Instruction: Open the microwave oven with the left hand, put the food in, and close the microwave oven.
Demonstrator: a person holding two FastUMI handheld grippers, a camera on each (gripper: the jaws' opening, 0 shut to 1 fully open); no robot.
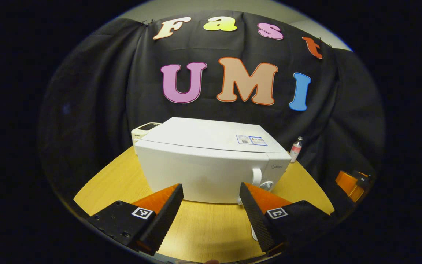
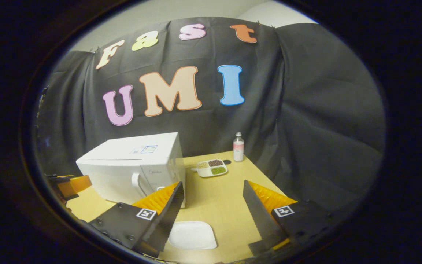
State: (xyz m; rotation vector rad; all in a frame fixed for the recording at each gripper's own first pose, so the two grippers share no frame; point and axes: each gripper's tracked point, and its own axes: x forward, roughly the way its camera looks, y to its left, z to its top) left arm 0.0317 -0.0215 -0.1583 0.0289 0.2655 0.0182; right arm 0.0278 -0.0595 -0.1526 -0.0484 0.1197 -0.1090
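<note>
The white microwave (image 1: 211,161) stands on the wooden table (image 1: 203,227) with its door closed; its handle (image 1: 256,176) is on the right of the front, a knob just beside it. My left gripper (image 1: 211,212) is open, a short way in front of the door, touching nothing. In the right gripper view the microwave (image 2: 130,168) is at the left and a divided white tray of food (image 2: 213,167) lies to its right, farther back. My right gripper (image 2: 213,216) is open above the table, with a bare white plate (image 2: 192,234) below it.
A small bottle (image 2: 238,147) stands at the table's back edge behind the tray. A white device (image 1: 143,131) sits behind the microwave's left corner. The other gripper (image 1: 352,183) hovers off the table's right side. The booth's black cloth closes off the back.
</note>
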